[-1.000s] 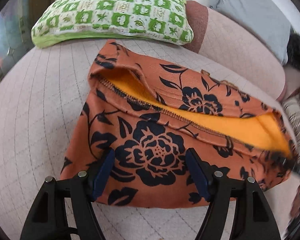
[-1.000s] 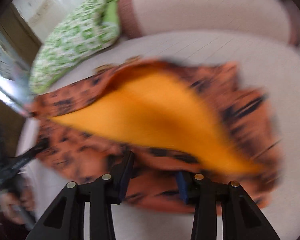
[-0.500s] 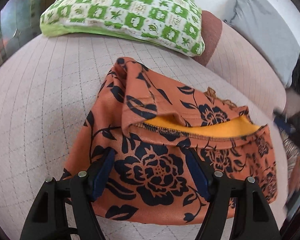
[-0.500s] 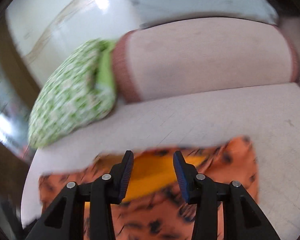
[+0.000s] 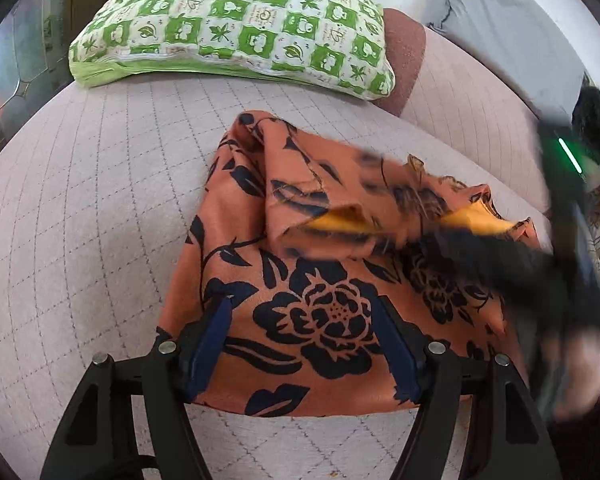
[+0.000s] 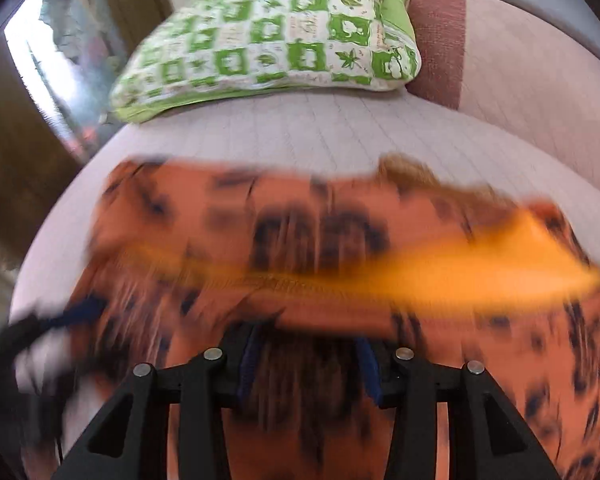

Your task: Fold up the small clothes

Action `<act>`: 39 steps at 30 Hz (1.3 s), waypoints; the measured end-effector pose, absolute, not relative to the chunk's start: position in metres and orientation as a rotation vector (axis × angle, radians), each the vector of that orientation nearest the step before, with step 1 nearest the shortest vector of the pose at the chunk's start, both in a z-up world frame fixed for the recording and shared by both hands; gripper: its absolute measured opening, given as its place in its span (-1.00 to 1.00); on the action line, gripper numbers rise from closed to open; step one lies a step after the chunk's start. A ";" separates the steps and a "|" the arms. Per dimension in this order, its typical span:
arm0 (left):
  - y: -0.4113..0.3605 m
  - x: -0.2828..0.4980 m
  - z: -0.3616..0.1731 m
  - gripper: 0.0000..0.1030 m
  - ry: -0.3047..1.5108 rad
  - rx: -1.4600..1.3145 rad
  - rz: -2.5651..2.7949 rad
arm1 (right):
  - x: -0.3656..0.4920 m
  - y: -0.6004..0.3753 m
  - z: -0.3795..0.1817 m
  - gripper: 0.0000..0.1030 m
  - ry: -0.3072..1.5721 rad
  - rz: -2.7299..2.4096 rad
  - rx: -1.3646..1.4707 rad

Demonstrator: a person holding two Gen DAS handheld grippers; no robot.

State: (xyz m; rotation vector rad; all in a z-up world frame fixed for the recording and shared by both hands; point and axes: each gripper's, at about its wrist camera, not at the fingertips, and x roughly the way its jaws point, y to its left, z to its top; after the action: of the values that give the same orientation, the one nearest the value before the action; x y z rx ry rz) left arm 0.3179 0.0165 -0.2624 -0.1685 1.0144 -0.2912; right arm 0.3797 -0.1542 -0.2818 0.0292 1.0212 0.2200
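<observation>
An orange garment (image 5: 324,264) with black flowers and a yellow lining lies folded on the pink quilted couch seat (image 5: 92,216). My left gripper (image 5: 304,340) is open, its blue pads (image 5: 208,344) resting over the garment's near edge. My right gripper (image 6: 308,364) is open and low over the garment (image 6: 340,224), which is blurred by motion in the right wrist view. In the left wrist view the right gripper (image 5: 500,264) is a dark blur over the garment's right side, near the yellow lining (image 5: 476,220).
A green and white checked pillow (image 5: 236,20) lies at the back of the seat and also shows in the right wrist view (image 6: 276,36). A pink backrest cushion (image 5: 472,92) with a brown end and a grey pillow (image 5: 500,12) stand at the right.
The top flap has dropped, so less yellow lining shows. My right gripper went up off the garment, then came back down over its right side. My left gripper stayed open at the near edge.
</observation>
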 end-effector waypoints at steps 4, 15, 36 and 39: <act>0.034 0.326 -0.265 0.43 1.042 -0.311 -0.331 | 0.436 -0.168 -0.253 -0.09 0.919 0.168 0.144; 0.041 0.323 -0.260 0.43 1.048 -0.364 -0.342 | 0.363 -0.218 -0.228 -0.09 0.905 0.130 0.232; 0.003 0.273 -0.261 0.42 0.964 0.060 -0.223 | 0.178 -0.372 -0.265 -0.07 0.881 -0.097 0.501; 0.014 0.264 -0.242 0.42 0.892 0.028 -0.177 | 0.164 -0.371 -0.250 -0.07 0.806 -0.056 0.532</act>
State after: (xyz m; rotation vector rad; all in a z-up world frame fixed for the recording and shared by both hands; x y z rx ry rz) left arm 0.2640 0.0137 -0.2419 0.0278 0.8917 -0.1769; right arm 0.1645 -0.3714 -0.2500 0.5325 0.8057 -0.0556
